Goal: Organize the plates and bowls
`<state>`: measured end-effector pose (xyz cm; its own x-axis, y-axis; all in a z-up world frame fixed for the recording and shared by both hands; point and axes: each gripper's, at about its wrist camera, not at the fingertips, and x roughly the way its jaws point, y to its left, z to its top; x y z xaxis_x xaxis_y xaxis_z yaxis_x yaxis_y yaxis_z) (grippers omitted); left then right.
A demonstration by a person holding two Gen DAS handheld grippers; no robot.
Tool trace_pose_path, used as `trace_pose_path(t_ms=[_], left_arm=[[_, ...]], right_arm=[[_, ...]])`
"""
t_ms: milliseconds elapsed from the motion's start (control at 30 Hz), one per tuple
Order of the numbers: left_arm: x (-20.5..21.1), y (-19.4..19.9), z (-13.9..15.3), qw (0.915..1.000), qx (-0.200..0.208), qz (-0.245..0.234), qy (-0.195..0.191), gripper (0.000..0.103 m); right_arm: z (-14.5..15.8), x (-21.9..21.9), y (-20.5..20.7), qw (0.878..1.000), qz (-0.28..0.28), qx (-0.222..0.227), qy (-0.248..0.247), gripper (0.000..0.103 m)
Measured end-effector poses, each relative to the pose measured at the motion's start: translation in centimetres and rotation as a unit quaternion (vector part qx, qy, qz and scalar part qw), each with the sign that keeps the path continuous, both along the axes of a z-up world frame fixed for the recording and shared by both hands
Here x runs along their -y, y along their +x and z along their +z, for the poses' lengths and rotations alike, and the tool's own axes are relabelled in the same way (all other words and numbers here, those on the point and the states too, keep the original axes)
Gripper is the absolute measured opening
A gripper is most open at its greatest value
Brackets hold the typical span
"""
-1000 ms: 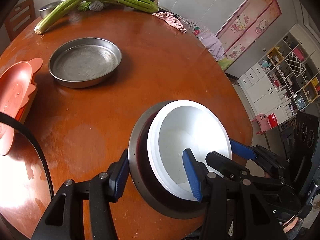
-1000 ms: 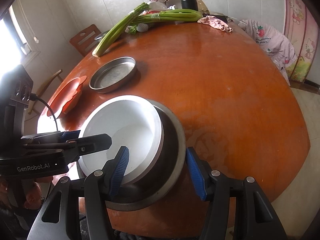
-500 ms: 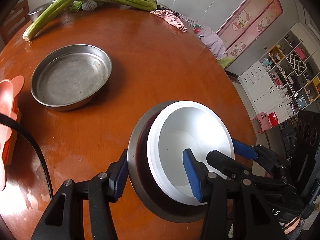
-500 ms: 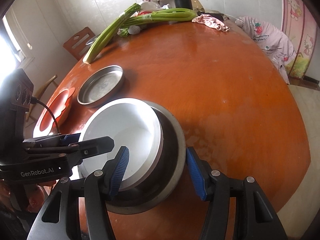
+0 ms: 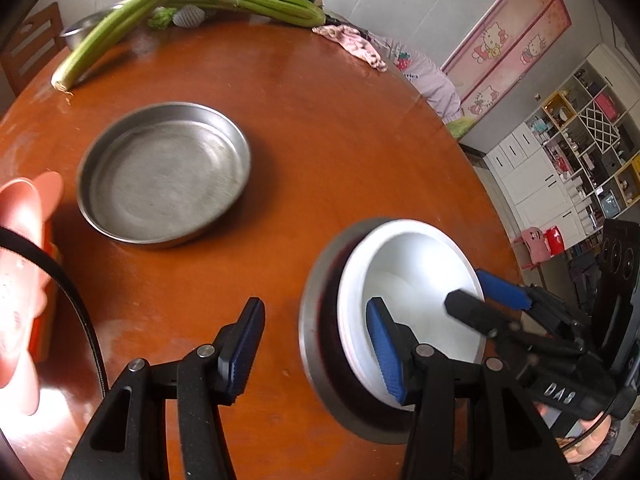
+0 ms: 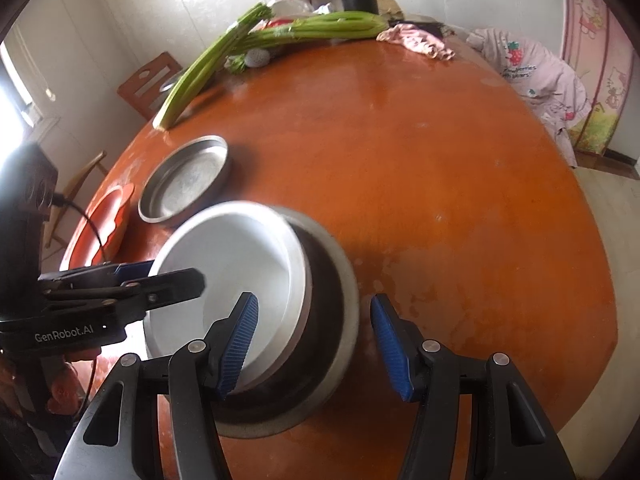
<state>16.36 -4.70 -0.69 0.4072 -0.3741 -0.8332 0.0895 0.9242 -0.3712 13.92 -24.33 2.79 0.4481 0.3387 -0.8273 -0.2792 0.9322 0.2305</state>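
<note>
Both tools (image 5: 316,344) (image 6: 314,346) apparently straddle the blurred stacked bowls' (image 6: 256,280) rims.

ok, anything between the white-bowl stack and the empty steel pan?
Nothing visible. Only bare table lies between the stack and the empty steel pan; the orange plate sits on the pan's far side, celery beyond.
</note>
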Motion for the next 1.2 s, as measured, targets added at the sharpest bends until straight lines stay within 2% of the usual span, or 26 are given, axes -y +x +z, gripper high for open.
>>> trace_pose_path(t_ms=[200,400,567,733,967,1200], left_arm=[[-1.7,-0.6,1.9,0.9996,0.026,-0.002,0.001,0.053],[-4.1,-0.5,4.4,0.9984,0.055,-0.004,-0.010,0.053],[-6.4,-0.6,6.8,0.9960,0.088,0.013,0.006,0.053],[-8.9,-0.6,8.4,0.9939,0.104,0.034,0.007,0.054],[-11.1,-0.9,9.1,0.9922,0.116,0.044,0.014,0.056],[-12.8,0.3,8.6,0.9933,0.105,0.044,0.023,0.056]], right_arm=[[2.4,-1.1,0.7,1.000,-0.010,0.027,-0.002,0.061],[5.0,-4.0,1.3,0.998,-0.004,0.060,0.002,0.061],[6.3,-6.9,1.7,0.997,0.004,0.074,0.002,0.061],[7.0,-9.6,1.9,0.997,0.011,0.081,-0.004,0.061],[7.3,-12.2,2.0,0.996,0.012,0.090,-0.008,0.061],[6.9,-14.1,2.2,0.996,0.009,0.089,-0.009,0.061]])
